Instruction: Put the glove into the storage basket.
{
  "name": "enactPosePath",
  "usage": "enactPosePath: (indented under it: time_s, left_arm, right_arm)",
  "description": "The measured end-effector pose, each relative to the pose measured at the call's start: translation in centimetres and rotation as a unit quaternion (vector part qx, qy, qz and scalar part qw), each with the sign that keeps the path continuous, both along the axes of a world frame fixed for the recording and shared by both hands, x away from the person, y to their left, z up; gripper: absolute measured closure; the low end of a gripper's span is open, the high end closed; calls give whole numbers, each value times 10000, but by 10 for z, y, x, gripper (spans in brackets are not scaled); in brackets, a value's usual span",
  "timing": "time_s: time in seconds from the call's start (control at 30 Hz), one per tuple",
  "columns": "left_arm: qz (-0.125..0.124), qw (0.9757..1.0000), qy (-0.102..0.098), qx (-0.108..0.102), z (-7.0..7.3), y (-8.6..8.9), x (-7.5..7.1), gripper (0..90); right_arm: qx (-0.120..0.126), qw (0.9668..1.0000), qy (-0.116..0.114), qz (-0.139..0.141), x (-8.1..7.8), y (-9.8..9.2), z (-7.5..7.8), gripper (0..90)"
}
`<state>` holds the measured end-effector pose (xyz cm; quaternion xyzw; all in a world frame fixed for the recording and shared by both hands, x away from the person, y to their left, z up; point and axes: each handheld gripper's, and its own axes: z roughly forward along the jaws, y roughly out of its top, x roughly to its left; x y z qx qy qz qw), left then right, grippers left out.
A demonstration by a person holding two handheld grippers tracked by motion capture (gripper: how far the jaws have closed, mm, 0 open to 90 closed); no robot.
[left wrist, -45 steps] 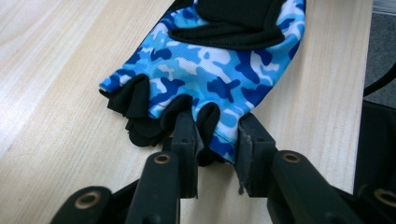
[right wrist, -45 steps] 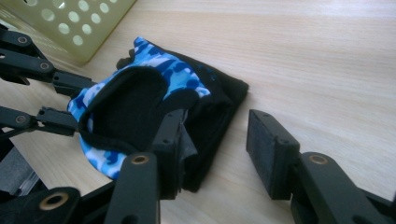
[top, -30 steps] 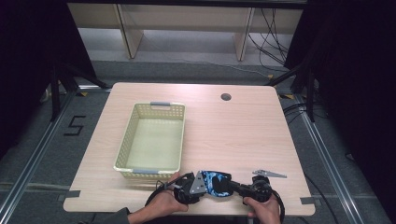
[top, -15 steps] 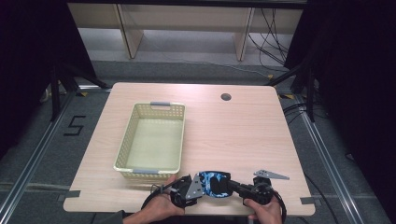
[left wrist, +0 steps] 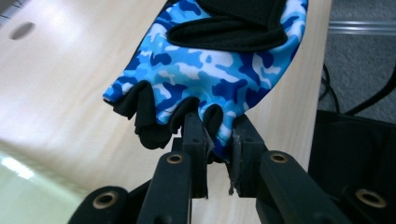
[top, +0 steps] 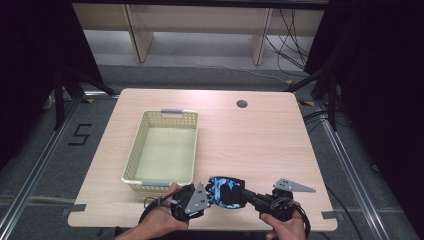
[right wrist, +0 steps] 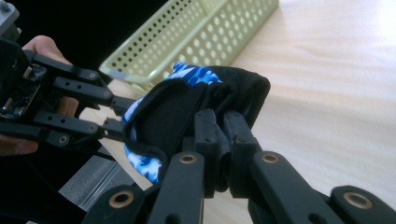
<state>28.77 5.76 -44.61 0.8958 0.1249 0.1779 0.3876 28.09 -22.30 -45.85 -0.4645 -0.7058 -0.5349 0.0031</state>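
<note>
Left gripper (top: 202,196) near the front edge of the tabletop (top: 260,135), fingers (left wrist: 196,140) clamped on the finger end of the glove (top: 226,191). Glove stretched between both grippers, held just above the front edge, near the middle, close to the front right corner of the basket (top: 162,150). Right gripper (top: 250,196) opposite, fingers (right wrist: 205,130) clamped on the black cuff end. Probably gripped at both ends so as to keep the soft cloth flat and carry it without folding. Basket empty, on the left half of the tabletop, just beyond the left gripper; near wall maybe in the way, to be cleared from above. Round hole (top: 242,104) near the back edge, well apart. Nothing else on the tabletop.
</note>
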Motion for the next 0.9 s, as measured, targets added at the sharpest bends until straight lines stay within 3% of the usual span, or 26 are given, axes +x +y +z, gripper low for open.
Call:
enactPosePath:
  time_s: [0.07,0.13,0.17,0.23,0.27,0.3,0.33,0.37,0.43,0.5,0.53,0.63,0.67,0.7,0.73,0.77,0.87,0.9]
  left_arm:
    - [43,10000,-59,-59,8,4,0,786]
    - [92,9999,-115,-17,18,10,2,785]
    - [132,9998,-147,-25,21,13,3,785]
    - [198,9997,-143,-29,29,20,7,785]
    - [226,9996,-150,-19,32,24,9,785]
    - [265,9995,-157,-96,33,26,10,785]
    - [369,9991,-69,-177,36,31,11,785]
    - [396,9990,-77,-177,38,34,12,785]
    - [446,9988,-133,-145,42,43,15,785]
    - [470,9987,-91,-177,46,52,18,784]
    - [527,9984,-94,-201,47,56,19,784]
    - [562,9981,-178,-198,51,68,23,783]
    - [599,9979,-176,-153,51,72,24,783]
    - [626,9978,-169,-157,52,75,25,783]
    - [618,9979,-175,-107,52,79,26,782]
    - [657,9976,-212,-33,53,83,27,782]
    - [744,9970,-127,-149,51,91,30,782]
    - [756,9971,-102,-73,52,93,31,782]
  right_arm:
    - [66,10000,75,-4,1,4,8,861]
    - [-38,9999,-92,52,7,8,15,861]
    - [-24,10000,-41,36,9,13,20,861]
    - [-45,9995,-254,164,16,20,30,861]
    - [-48,9998,-108,175,16,23,34,861]
    - [-74,9993,-292,239,20,26,37,861]
    - [-56,9993,-250,282,21,29,41,861]
    - [-135,9986,-396,333,26,33,44,860]
    - [-111,9982,-409,436,31,42,50,860]
    - [-138,9982,-364,463,35,50,54,861]
    - [-187,9973,-499,513,38,53,56,861]
    - [-141,9972,-418,597,44,67,61,860]
    - [-171,9965,-530,629,49,70,61,860]
    - [-113,9973,-357,625,49,75,64,860]
    - [-173,9963,-499,672,52,77,63,860]
    - [-153,9964,-464,698,55,83,64,860]
    - [-164,9962,-398,756,60,92,63,860]
    - [-159,9959,-423,782,63,95,62,860]
